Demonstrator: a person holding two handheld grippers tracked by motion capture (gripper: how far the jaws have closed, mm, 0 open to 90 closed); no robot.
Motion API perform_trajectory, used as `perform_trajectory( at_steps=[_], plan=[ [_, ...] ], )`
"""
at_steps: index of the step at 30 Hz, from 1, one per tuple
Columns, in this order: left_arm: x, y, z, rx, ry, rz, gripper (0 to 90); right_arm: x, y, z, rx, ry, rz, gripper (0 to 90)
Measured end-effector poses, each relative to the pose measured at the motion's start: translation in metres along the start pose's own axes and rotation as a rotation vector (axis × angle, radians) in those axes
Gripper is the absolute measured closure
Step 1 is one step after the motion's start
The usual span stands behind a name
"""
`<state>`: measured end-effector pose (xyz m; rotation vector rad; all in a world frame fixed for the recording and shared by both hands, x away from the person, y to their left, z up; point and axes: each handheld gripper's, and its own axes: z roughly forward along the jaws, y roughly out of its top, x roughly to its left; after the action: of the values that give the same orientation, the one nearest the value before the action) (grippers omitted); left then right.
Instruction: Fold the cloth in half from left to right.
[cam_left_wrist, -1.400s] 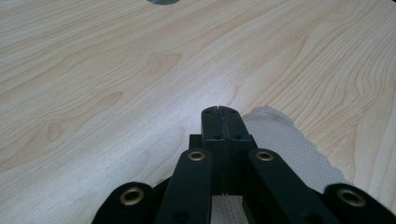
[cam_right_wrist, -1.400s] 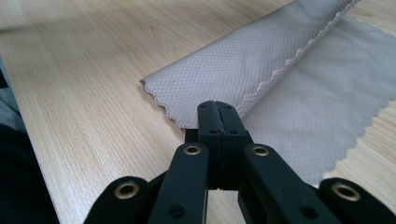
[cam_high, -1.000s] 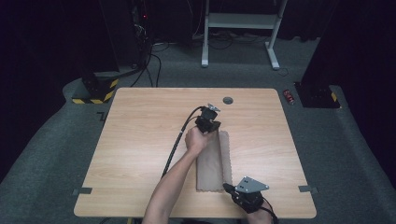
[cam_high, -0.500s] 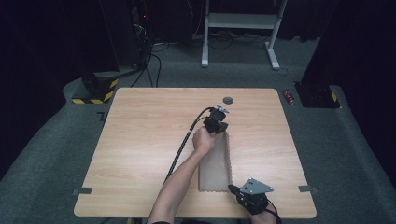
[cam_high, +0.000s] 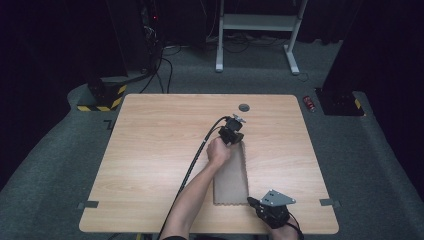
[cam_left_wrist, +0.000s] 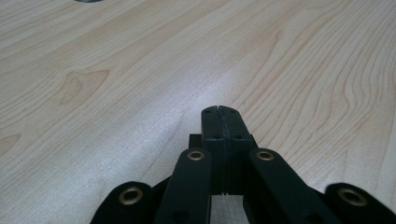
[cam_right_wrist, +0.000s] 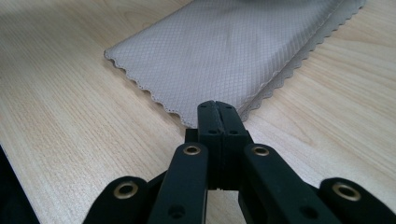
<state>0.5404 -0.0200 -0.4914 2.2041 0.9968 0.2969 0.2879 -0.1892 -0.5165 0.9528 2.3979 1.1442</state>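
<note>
A beige quilted cloth (cam_high: 231, 180) lies folded in a long flat strip on the wooden table (cam_high: 150, 140). My left gripper (cam_high: 234, 125) sits at the strip's far end with its jaws pressed together. In the left gripper view its tips (cam_left_wrist: 218, 109) are over bare wood, and a patch of cloth (cam_left_wrist: 226, 207) shows beneath the jaws. My right gripper (cam_high: 251, 202) is shut at the cloth's near right corner. In the right gripper view its tips (cam_right_wrist: 217, 106) meet the scalloped edge of the cloth (cam_right_wrist: 224, 51). I cannot tell whether the corner is pinched.
A grey round grommet (cam_high: 243, 107) is set in the table just beyond the left gripper. A cable (cam_high: 192, 165) trails along the left forearm. On the floor behind are a white stand (cam_high: 255, 22), cables and a small red object (cam_high: 310, 103).
The left hand has slid its gripper away from the person and slightly right, along the cloth to its far end. The right gripper has stayed at the near corner.
</note>
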Motion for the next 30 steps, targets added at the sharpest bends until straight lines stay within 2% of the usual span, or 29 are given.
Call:
perform_trajectory(
  at_steps=[2, 3, 4, 6, 10, 12, 15, 19, 21, 26, 30],
  plan=[
    [-0.001, 0.000, 0.000, -0.015, 0.011, -0.002, 87.8, -0.001, 0.000, 0.001, 0.006, 0.007, 0.002, 89.1],
    [0.000, 0.001, -0.001, -0.020, 0.009, -0.009, 78.0, -0.002, -0.001, 0.001, 0.008, 0.016, 0.018, 83.4],
    [0.000, 0.001, -0.003, -0.025, 0.008, -0.013, 78.0, -0.002, -0.001, 0.001, 0.008, 0.016, 0.018, 83.4],
    [0.000, 0.002, -0.007, -0.035, 0.028, -0.019, 70.5, -0.004, -0.001, -0.001, -0.005, 0.017, 0.029, 80.8],
    [0.007, -0.003, -0.030, -0.072, 0.065, -0.027, 60.3, -0.014, 0.006, -0.009, -0.045, -0.005, 0.055, 79.6],
    [0.013, -0.013, -0.041, -0.067, 0.073, -0.050, 58.4, -0.019, 0.012, -0.007, -0.048, -0.016, 0.040, 79.6],
    [0.021, -0.030, -0.049, -0.044, 0.094, -0.062, 57.6, -0.024, 0.021, 0.002, -0.041, -0.019, 0.024, 78.8],
    [0.032, -0.051, -0.048, -0.009, 0.111, -0.101, 56.4, -0.027, 0.031, 0.020, -0.015, -0.005, 0.011, 75.8],
    [0.035, -0.058, -0.046, 0.007, 0.123, -0.114, 55.6, -0.025, 0.034, 0.027, -0.001, -0.014, -0.003, 74.4],
    [0.043, -0.067, -0.043, 0.031, 0.165, -0.117, 54.6, -0.023, 0.034, 0.038, 0.051, -0.024, -0.018, 71.3],
    [0.048, -0.069, -0.043, 0.017, 0.181, -0.106, 53.5, -0.024, 0.030, 0.041, 0.091, -0.034, -0.037, 69.9]
  ],
)
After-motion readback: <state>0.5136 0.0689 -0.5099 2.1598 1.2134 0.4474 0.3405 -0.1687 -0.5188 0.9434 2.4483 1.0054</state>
